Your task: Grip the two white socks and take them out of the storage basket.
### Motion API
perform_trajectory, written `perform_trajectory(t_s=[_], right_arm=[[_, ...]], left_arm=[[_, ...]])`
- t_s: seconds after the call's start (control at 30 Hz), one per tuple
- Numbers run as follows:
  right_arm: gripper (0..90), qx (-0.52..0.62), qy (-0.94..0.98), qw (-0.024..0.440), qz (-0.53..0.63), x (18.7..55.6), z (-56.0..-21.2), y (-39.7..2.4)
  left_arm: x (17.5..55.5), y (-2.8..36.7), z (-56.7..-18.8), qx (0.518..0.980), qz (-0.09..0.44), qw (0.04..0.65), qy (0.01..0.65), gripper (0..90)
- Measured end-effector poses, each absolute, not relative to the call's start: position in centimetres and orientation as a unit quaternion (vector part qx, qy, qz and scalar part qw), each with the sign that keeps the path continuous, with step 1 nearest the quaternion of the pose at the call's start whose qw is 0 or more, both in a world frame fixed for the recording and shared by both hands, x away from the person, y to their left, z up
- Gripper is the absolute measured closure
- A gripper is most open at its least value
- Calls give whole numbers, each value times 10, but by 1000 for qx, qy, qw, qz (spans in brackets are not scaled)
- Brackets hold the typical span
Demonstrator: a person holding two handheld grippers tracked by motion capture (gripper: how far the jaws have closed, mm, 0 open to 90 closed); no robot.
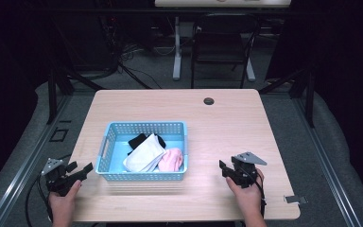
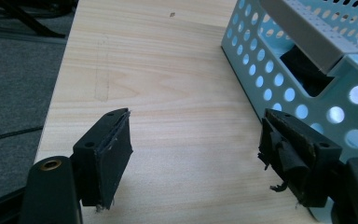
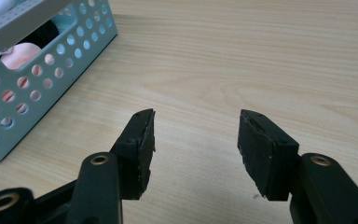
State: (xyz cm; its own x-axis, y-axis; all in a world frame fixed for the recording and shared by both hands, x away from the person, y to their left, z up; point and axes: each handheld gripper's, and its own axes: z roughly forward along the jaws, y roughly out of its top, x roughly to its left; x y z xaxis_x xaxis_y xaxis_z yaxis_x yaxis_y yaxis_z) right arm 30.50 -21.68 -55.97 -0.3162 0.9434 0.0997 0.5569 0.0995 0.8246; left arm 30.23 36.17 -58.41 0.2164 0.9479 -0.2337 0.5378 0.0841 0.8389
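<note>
A light blue perforated basket (image 1: 118, 126) sits on the wooden table (image 1: 227, 123), left of centre. Inside lie a white cloth (image 1: 144, 155), a pink cloth (image 1: 172, 160) and a black cloth (image 1: 139, 140). My left gripper (image 1: 87, 168) hovers at the table's front left edge, just left of the basket (image 2: 307, 100), jaws wide apart with nothing between them. My right gripper (image 1: 223, 169) is held over the table to the right of the basket (image 3: 51, 56), open and empty too (image 3: 196, 140). A hand holds each gripper from below.
A round cable hole (image 1: 209, 101) is near the table's far edge. A chair (image 1: 220, 45) and a white desk leg (image 1: 176, 47) stand beyond the table. A small metal piece (image 1: 295, 199) lies at the front right corner. Bare wood spreads right of the basket.
</note>
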Motion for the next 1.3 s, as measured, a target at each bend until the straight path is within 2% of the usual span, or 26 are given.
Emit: perform_trajectory(t_s=[0.53,0.73,1.3], right_arm=[[450,520,704,247,414,301,-556,-213],[442,521,702,237,424,301,-551,-210],[471,475,741,204,429,314,-507,-188]], left_arm=[[303,359,-583,642,230,448,578,250],[302,359,-584,636,232,453,580,250],[302,359,-584,637,230,451,581,250]])
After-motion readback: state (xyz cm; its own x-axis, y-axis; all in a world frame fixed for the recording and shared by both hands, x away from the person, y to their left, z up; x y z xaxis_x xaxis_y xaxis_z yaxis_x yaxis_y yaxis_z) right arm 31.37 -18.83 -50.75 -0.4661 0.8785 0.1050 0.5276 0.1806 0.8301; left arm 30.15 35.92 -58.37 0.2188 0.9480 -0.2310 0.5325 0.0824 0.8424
